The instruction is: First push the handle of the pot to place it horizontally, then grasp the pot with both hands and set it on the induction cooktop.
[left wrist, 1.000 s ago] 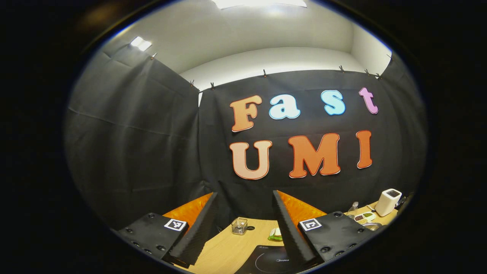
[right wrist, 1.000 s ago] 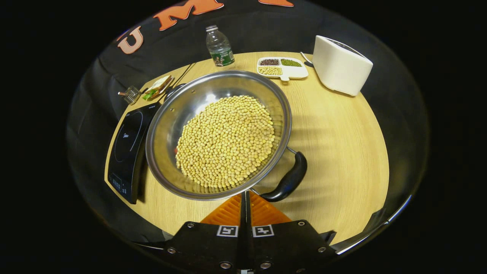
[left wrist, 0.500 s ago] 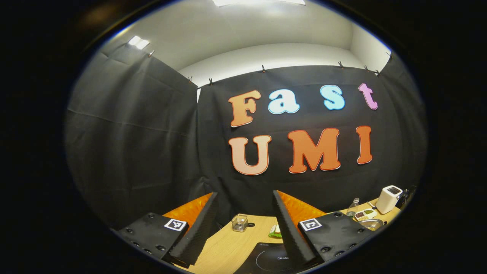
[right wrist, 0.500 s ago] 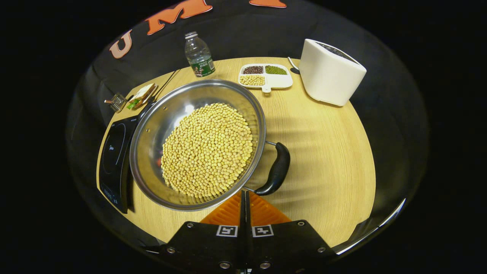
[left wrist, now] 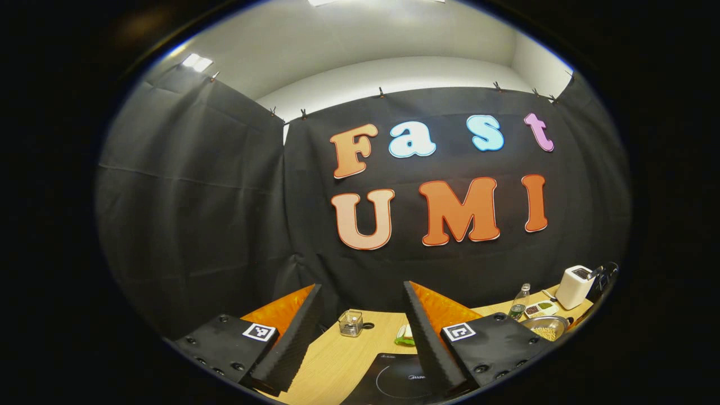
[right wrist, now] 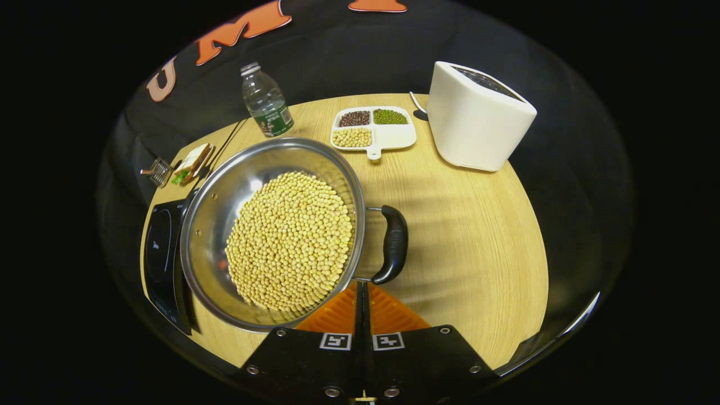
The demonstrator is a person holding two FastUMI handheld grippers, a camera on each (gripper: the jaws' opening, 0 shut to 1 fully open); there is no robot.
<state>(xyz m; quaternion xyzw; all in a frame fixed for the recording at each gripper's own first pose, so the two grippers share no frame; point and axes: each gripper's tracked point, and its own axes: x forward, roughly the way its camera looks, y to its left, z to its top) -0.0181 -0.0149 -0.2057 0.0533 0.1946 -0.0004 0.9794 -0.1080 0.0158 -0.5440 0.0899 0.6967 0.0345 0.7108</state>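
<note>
step: pot [right wrist: 270, 225] handle [right wrist: 394, 244] pushed level | right hand-held gripper [right wrist: 360, 292] pressed together, low contact advised | left hand-held gripper [left wrist: 360, 332] spread, held high

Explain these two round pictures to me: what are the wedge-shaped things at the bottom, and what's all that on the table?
No robot here: a person holds a two-finger gripper in each hand, and a fisheye camera rides on each, looking along its fingers.

In the left gripper view, the left gripper is open, holds nothing, and points mostly at the booth wall, above the induction cooktop.

In the right gripper view, the right gripper is shut, its tips beside the pot's black handle. The steel pot is full of pale beans and lies on the wooden table, its far rim overlapping the cooktop's edge. Behind it are a water bottle, a divided dish of beans and a white appliance.
</note>
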